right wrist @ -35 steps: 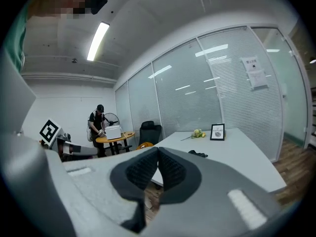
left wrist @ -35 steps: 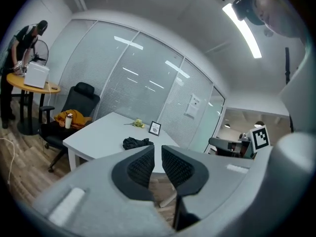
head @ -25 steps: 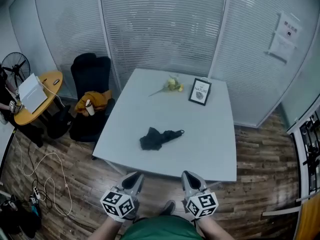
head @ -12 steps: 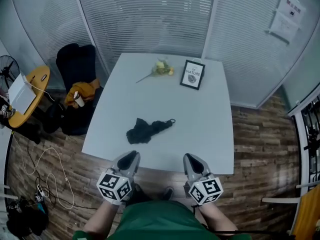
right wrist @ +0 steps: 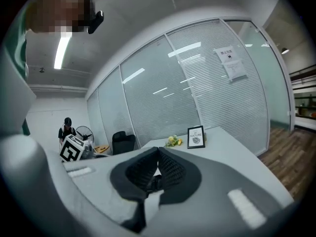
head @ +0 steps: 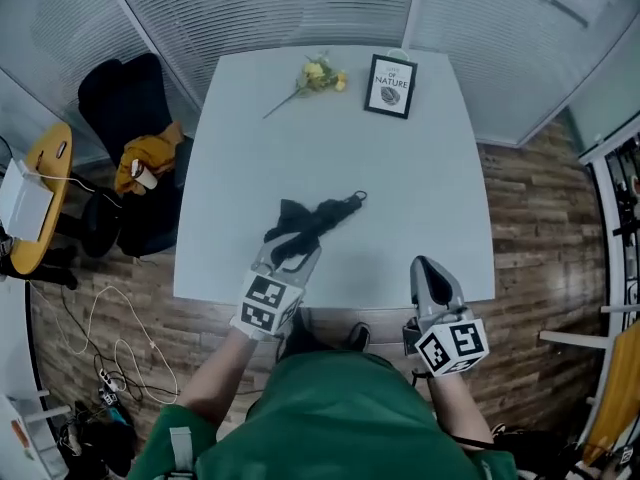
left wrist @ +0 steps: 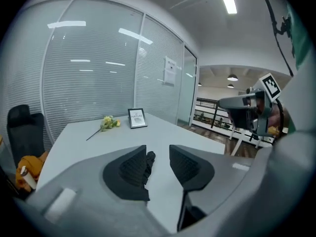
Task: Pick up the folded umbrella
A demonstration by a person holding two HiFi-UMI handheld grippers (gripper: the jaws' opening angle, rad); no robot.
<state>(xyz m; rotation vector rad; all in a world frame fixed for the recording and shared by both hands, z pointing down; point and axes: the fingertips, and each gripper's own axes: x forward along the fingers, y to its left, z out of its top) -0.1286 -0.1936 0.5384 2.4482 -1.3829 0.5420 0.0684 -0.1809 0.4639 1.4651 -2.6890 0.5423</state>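
Observation:
The folded black umbrella [head: 325, 216] lies on the white table [head: 420, 188], a little in from its near edge, with its handle end pointing right and away. My left gripper [head: 290, 253] reaches over the near edge to the umbrella's loose fabric end. Its jaws are opening. In the left gripper view the umbrella [left wrist: 148, 161] shows in the gap just beyond the fingertips of my left gripper [left wrist: 158, 149], and the pads do not press on it. My right gripper [head: 427, 268] hovers at the table's near edge, right of the umbrella. Its tips meet [right wrist: 158, 150] and hold nothing.
At the table's far end lie a yellow flower [head: 318, 73] and a small framed sign [head: 390, 86]. Left of the table stand a dark chair [head: 125, 108] with an orange cloth [head: 145, 158] and a round wooden side table [head: 45, 168]. Cables [head: 110, 338] trail across the floor.
The person has stepped up to the table. My left gripper has moved forward over the near edge to the umbrella and its jaws have parted. My right gripper has shifted right and stays shut.

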